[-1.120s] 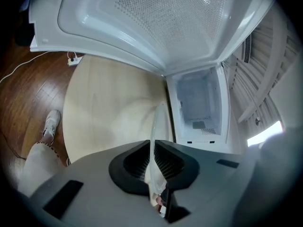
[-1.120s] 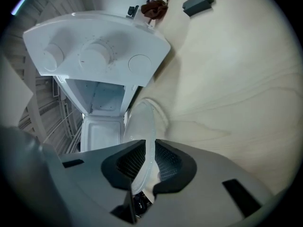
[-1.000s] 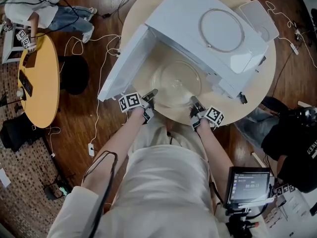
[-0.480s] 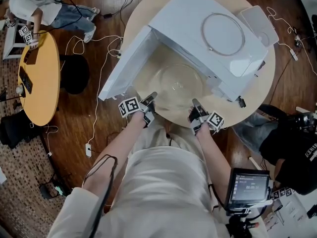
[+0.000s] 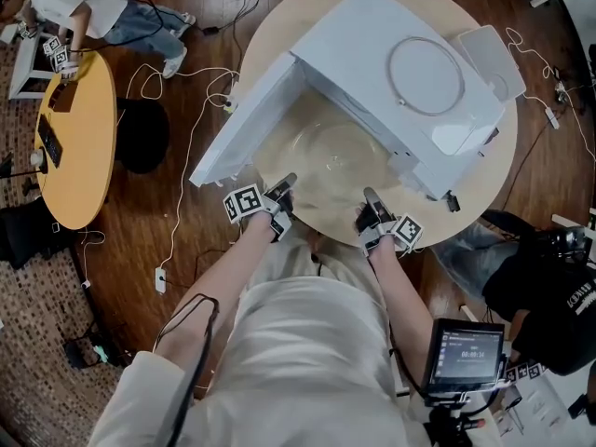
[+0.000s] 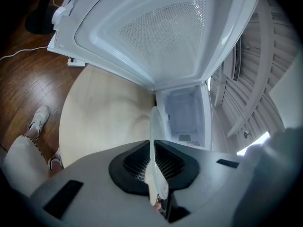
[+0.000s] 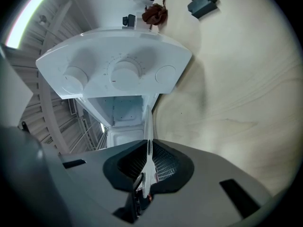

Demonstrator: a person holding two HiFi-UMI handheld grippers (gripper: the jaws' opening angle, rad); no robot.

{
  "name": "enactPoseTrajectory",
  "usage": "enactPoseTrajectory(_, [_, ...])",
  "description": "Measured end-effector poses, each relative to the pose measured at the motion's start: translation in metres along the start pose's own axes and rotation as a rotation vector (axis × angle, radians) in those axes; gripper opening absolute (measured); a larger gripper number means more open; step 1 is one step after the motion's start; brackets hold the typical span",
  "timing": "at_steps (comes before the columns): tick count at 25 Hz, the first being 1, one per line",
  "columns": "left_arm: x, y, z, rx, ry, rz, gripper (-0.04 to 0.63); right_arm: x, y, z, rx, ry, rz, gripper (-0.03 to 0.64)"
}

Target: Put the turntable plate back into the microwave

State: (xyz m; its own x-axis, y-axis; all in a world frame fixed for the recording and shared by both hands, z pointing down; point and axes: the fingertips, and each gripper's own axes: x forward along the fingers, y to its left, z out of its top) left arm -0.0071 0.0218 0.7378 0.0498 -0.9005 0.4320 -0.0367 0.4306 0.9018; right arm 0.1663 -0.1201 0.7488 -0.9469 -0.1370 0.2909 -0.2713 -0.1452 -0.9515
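**A:** While the head view lays out the whole plate, clear glass in front of the open microwave, what does it hide?

**B:** The grip itself. From above you only see the left gripper at the plate's 7 o'clock and the right gripper at its 5 o'clock.

**A:** And the gripper views?

**B:** Each looks along the plate edge-on, a thin pale line running toward the cavity. The left gripper view adds the mesh inner face of the door, swung out at 9 o'clock of the opening. The right gripper view adds the knobs on the front panel, which the head view can't see.

**A:** Anything seen only from above?

**B:** A ring lying on the microwave's top, and a person by a yellow table at 10 o'clock.

**A:** The fingers?

**B:** Left: clenched tight on the rim, with black pads pressing both faces of the glass. Right: its jaws have just been closing and now pinch the rim too, with the glass between its pads.

**A:** So where is the plate?

**B:** Held by both grippers over the round table, at the microwave's mouth. How far in it reaches, and whether it touches the round table, I can't tell.
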Motion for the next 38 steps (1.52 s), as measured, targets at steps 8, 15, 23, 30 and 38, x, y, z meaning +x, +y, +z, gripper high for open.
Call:
enactPoseTrajectory(8, [-0.003,-0.004,0.007,-0.001,-0.036,-0.01,0.038,0.007,0.01,0.0,-0.001,0.002,0.019,0.037])
enactPoseTrajectory(15, [-0.011,-0.015,0.013,-0.004,-0.073,0.0,0.038,0.008,0.027,-0.002,0.024,-0.025,0.04,0.037])
enactPoseTrajectory(23, [-0.016,-0.03,0.027,0.003,-0.122,0.005,0.038,0.014,0.051,-0.003,0.065,-0.067,0.1,0.037])
enactPoseTrajectory(30, [-0.005,-0.047,0.042,-0.008,-0.152,-0.054,0.038,0.019,0.057,0.006,0.099,-0.107,0.119,0.037])
enactPoseTrajectory(38, [0.009,-0.053,0.048,-0.026,-0.157,-0.072,0.038,0.021,0.056,0.016,0.095,-0.132,0.13,0.037])
